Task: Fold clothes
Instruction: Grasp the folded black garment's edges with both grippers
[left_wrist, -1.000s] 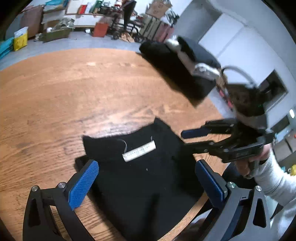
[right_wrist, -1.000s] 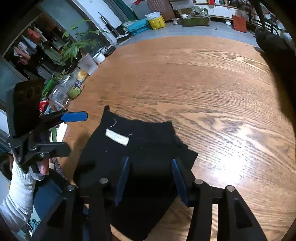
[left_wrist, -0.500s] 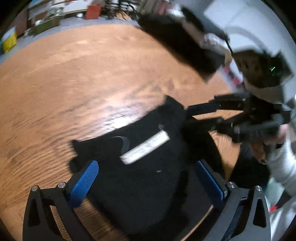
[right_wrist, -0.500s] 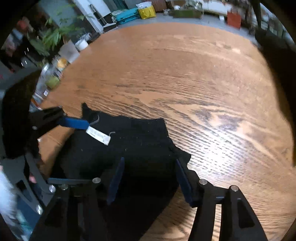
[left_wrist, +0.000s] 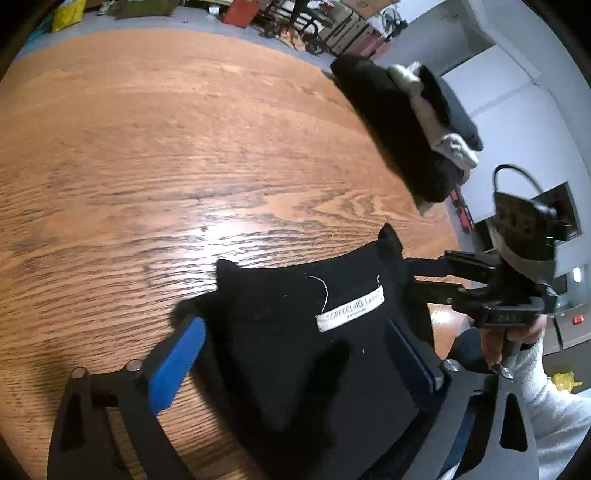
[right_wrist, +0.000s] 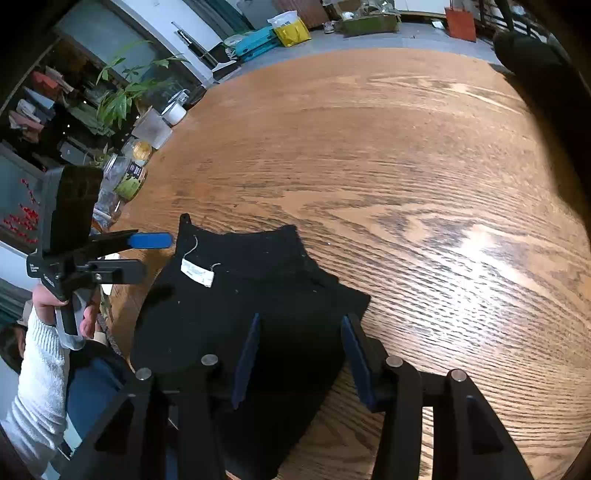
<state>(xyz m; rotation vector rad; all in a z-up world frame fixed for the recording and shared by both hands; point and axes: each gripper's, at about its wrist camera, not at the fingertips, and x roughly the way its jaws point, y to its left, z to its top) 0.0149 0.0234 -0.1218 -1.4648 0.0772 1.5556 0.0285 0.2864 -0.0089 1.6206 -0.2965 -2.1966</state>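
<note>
**Black garment at the near table edge, both grippers spread**

A black garment (left_wrist: 295, 332) lies on the round wooden table (left_wrist: 184, 147), right at the near edge, and part of it hangs over the rim toward the person. Its neck opening faces the far side, and a white label (left_wrist: 349, 310) with loose threads shows inside the collar.

The left gripper (left_wrist: 291, 354) hovers over the garment with its blue-padded fingers spread wide, one to each side of the cloth; nothing is between them but the fabric below. Whether the pads touch the cloth I cannot tell.

The right gripper (right_wrist: 299, 354) is also spread, its fingers apart over the garment's right part near the table edge. In the left view it reaches in from the right, its fingertips at the collar's right corner, held by a hand (left_wrist: 517, 336) in a pale knit sleeve (left_wrist: 546, 387).

Far right on the table sits a pile of folded clothes (left_wrist: 406, 122), dark and grey. At the table's left edge stand jars (right_wrist: 129, 177), with plants (right_wrist: 118, 96) behind.
</note>
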